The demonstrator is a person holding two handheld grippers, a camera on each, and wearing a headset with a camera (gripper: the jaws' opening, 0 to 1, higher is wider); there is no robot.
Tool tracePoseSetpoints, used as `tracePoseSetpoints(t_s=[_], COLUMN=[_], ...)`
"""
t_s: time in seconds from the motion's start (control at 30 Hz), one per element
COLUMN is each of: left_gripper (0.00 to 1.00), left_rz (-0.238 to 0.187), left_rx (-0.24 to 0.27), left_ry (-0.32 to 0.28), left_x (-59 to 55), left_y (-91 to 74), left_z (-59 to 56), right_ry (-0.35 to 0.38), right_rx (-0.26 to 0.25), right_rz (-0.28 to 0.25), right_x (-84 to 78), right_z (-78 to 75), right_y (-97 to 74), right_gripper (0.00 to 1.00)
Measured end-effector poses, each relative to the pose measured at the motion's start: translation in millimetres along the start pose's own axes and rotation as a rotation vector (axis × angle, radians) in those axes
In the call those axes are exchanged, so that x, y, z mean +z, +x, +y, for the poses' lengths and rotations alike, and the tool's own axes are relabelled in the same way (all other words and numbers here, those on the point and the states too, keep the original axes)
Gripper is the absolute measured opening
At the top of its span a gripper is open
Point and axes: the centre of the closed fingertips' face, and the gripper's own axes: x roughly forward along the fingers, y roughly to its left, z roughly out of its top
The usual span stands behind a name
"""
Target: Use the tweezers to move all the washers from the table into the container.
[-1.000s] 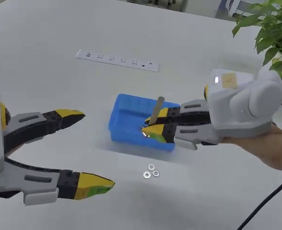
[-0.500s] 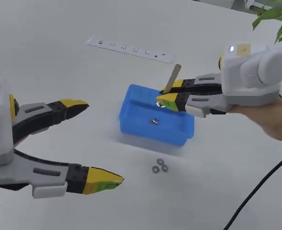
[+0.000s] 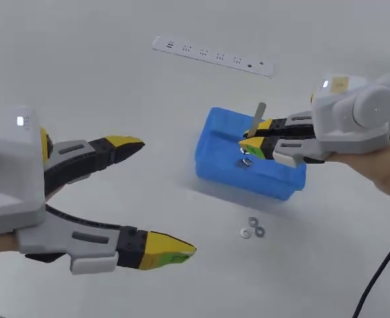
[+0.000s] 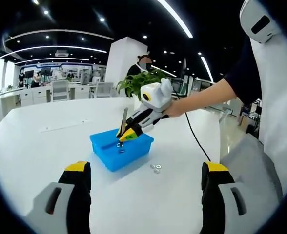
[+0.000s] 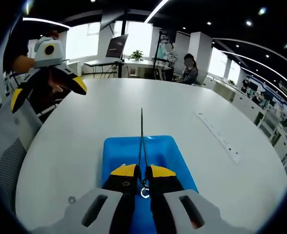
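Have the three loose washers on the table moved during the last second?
No. The three washers lie clustered just in front of the blue container, as before; only the camera shifted.

Plain white surface (image 3: 115, 86) here. A blue container (image 3: 248, 177) sits on it about mid-frame, with three washers (image 3: 252, 228) lying loose in a little cluster near its 6 o'clock. There's a white power strip (image 3: 211, 55) well apart at 11 o'clock.

L gripper (image 3: 163, 197), R gripper (image 3: 248, 147): white, blk jaws, yellow tips (dark sleeve (image 4: 241, 73)).
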Motion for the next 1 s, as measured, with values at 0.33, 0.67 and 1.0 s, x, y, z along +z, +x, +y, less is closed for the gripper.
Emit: tracePoseSetpoints(t_s=[0.33,0.67,1.0], left_gripper=[0.99,0.99,0.99], left_rz=[0.011,0.012,0.015], left_rx=[0.021,0.022,0.022], left_ry=[-0.027,-0.037,-0.042], left_x=[-5.1,-5.7,-5.5], left_y=[-4.3,-4.6,-5.7], left_z=[2.5,-0.2,-1.5], right_ry=[0.013,0.007,0.003], right_rx=[0.007,0.012,0.017], right_rz=[0.002,0.001,-0.001], right_x=[-4.7,-4.1,-4.4], right_z=[0.1,2.6,4.2], right_y=[7.1,10.7,10.1], right_gripper=[0.1,0.1,0.1])
